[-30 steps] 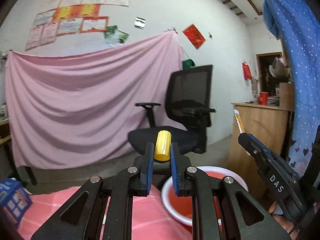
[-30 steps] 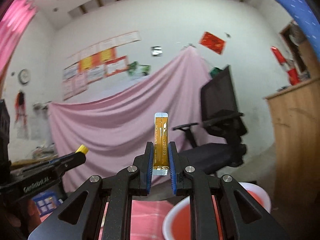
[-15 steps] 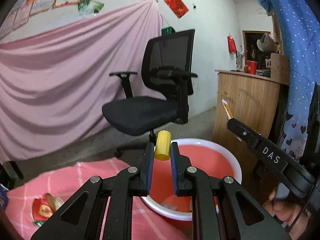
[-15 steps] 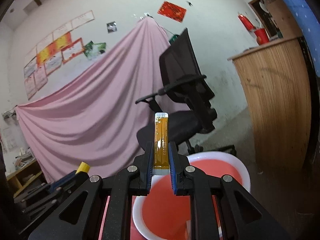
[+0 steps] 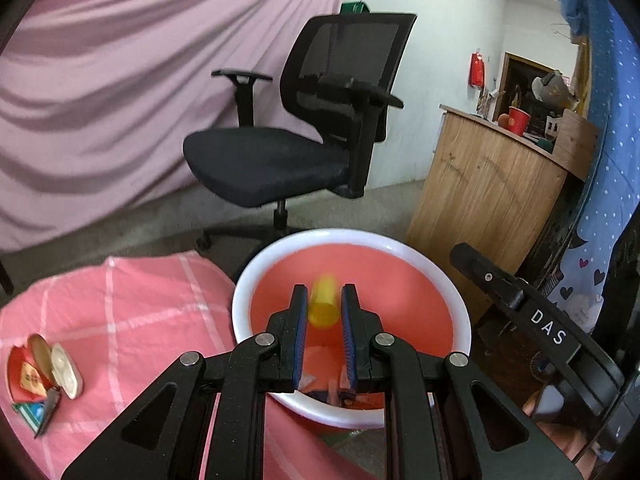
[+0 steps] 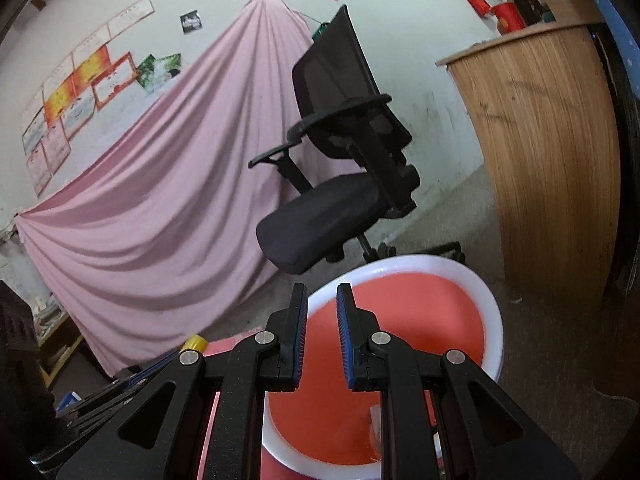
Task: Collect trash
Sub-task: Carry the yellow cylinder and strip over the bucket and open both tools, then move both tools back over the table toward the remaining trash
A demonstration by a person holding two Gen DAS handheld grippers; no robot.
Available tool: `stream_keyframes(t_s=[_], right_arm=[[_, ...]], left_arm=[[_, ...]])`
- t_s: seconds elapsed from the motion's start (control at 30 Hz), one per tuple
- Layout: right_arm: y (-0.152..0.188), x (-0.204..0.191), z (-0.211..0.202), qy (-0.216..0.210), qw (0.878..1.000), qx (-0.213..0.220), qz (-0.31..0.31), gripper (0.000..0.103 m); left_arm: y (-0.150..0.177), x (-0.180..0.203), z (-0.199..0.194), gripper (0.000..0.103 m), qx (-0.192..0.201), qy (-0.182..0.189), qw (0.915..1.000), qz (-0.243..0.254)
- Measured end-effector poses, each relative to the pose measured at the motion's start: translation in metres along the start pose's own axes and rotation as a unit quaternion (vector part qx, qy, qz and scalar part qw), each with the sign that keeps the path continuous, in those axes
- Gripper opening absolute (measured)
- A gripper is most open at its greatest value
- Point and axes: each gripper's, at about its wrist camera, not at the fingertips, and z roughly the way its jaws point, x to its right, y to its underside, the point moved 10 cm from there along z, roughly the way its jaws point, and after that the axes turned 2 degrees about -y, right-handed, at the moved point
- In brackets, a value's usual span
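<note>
A red basin with a white rim (image 5: 416,252) stands beside the pink checked cloth (image 5: 132,304); it also shows in the right wrist view (image 6: 486,300). My left gripper (image 5: 324,308) is over the basin with its jaws parted. A yellow cylinder (image 5: 322,306), blurred, sits loose between them with gaps on both sides. My right gripper (image 6: 322,308) is open and empty above the basin's near rim. The left gripper's tip with the yellow cylinder (image 6: 194,343) shows at the lower left of the right wrist view. Some scraps lie in the basin's bottom (image 5: 320,384).
A small heap of trash (image 5: 40,372) lies on the cloth at the left. A black office chair (image 5: 304,132) stands behind the basin. A wooden counter (image 5: 488,196) is at the right. A pink sheet (image 5: 100,100) hangs on the back wall.
Both grippers tilted down over the basin and opened. The orange sachet has left my right gripper. The yellow cylinder is loose between my left jaws.
</note>
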Motion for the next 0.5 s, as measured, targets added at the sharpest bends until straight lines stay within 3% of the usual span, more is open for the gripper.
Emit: stream_keyframes(t_s=[0.1,0.17,0.3,0.37,0.43,0.5], right_arm=[[0.001,0.001,0.001,0.001,1.0,-0.007,0.003,0.019],[0.001,0.001,0.0,0.0,1.0,-0.006,0.005,0.03],[-0.001,-0.008,-0.001,-0.002,1.0,-0.003,-0.006,0.031],[-0.001,-0.015,-0.002,-0.002,1.0,0.001,-0.021,0.034],[-0.003,-0.023,-0.005,0.002,0.999,0.012,-0.039,0.056],[-0.006,-0.031,-0.009,0.003,0.998,0.028,-0.055,0.064]], left_arm=[[0.002,-0.007,0.002,0.031,-0.007,0.0,0.9998,-0.019],[0.002,-0.011,-0.001,0.031,-0.004,0.003,0.9996,-0.029],[0.0,-0.024,-0.013,0.032,0.004,-0.011,0.9991,-0.04],[-0.001,-0.034,-0.023,0.038,0.013,-0.018,0.9984,-0.053],[-0.002,-0.049,-0.04,0.047,0.038,-0.031,0.9961,-0.074],[-0.005,-0.062,-0.055,0.059,0.059,-0.044,0.9933,-0.088]])
